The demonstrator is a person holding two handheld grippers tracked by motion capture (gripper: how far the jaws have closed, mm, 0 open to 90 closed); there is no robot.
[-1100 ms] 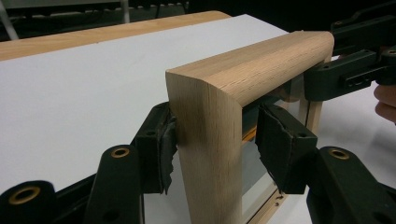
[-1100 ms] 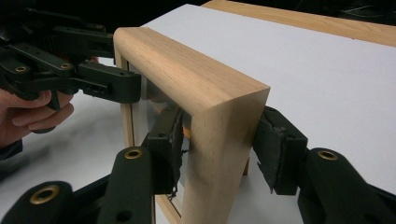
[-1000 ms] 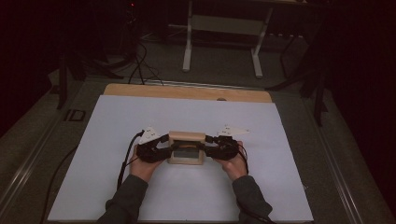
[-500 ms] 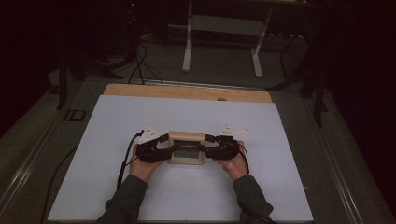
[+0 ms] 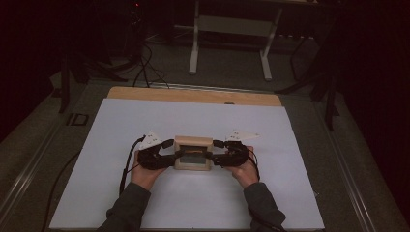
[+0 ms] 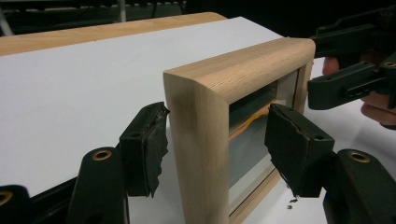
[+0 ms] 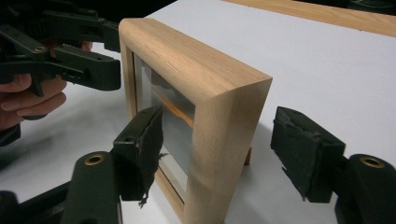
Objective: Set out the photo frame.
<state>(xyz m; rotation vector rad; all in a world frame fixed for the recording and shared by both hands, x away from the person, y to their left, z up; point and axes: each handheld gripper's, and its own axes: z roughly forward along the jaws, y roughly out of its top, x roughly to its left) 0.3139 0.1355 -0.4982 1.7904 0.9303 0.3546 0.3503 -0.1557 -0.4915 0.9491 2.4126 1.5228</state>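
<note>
Upright, the glazed pale wood frame (image 5: 193,152) stands between left tongs (image 6: 212,149) and right tongs (image 7: 224,158), both spread, just opening.

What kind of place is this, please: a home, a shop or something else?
Probably a lab or workshop set up for recording. A white sheet covers a wooden table, cables trail over the dark floor, and a bare white table frame stands behind. A wooden picture frame stands on the sheet.

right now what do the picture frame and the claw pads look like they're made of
Picture frame: pale unpainted wood, matte, visible grain and rounded edges; its front pane reflects like glass or clear plastic, unclear which. Left claw pads: black, soft-looking rubber or foam, ragged and torn at the edges.
</note>
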